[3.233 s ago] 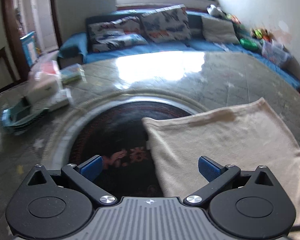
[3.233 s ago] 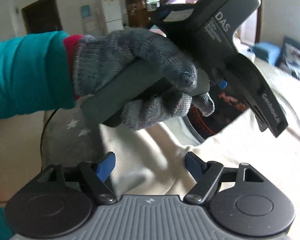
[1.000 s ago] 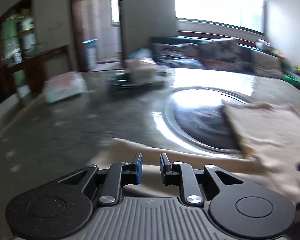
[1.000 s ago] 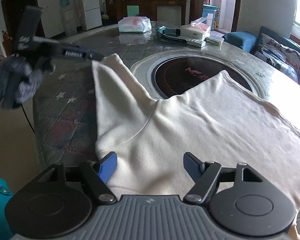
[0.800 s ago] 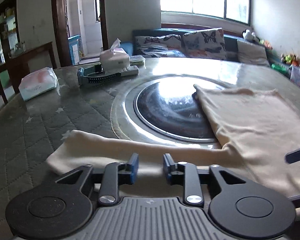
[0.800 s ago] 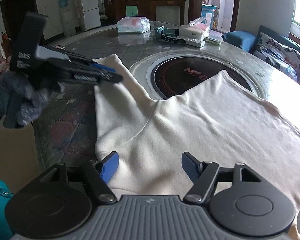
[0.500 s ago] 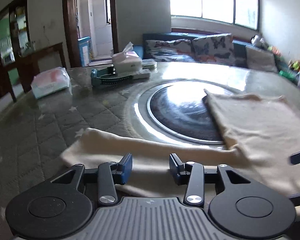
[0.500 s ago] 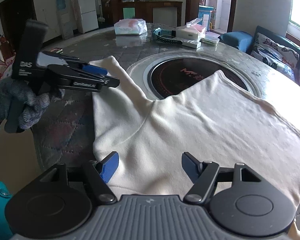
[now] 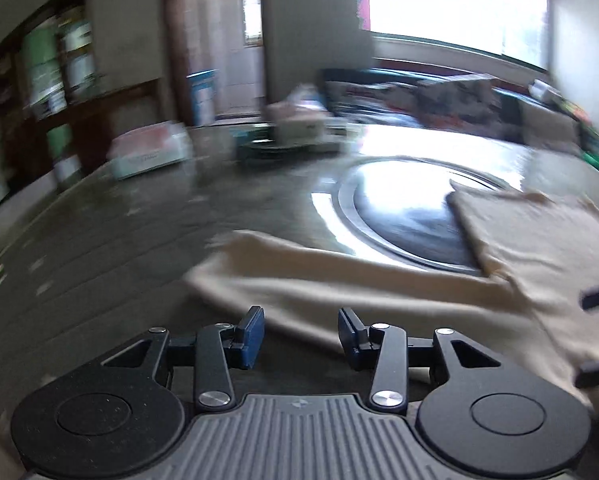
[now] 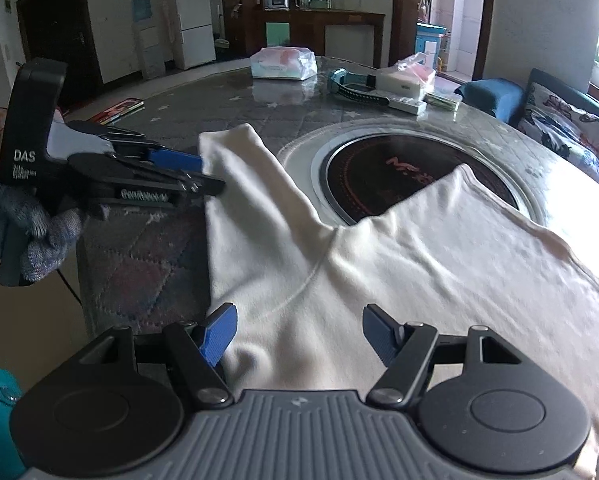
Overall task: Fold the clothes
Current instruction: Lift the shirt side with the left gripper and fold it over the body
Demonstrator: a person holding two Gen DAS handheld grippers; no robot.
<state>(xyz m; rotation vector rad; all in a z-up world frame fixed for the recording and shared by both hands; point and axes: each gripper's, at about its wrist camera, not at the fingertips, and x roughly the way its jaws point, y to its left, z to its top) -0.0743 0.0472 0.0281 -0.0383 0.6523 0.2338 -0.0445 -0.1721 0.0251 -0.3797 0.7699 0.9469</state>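
Observation:
A cream long-sleeved garment (image 10: 399,256) lies flat on the round table, one sleeve (image 10: 243,176) stretched toward the far left. In the left wrist view the sleeve (image 9: 307,276) lies just ahead of my left gripper (image 9: 301,334), which is open and empty. The left gripper also shows in the right wrist view (image 10: 203,176), at the sleeve's left edge near the cuff. My right gripper (image 10: 295,334) is open and empty over the garment's near part.
A dark round hob (image 10: 411,172) sits in the table's middle, partly under the garment. A tissue pack (image 10: 283,64), a tissue box (image 10: 407,76) and a teal watch (image 10: 355,88) lie at the far side. The table edge (image 10: 83,280) is at the left.
My left gripper opened wider and let go of the sleeve, then shifted sideways, blurring its view. The sleeve now lies on the table. My right gripper has stayed open and still.

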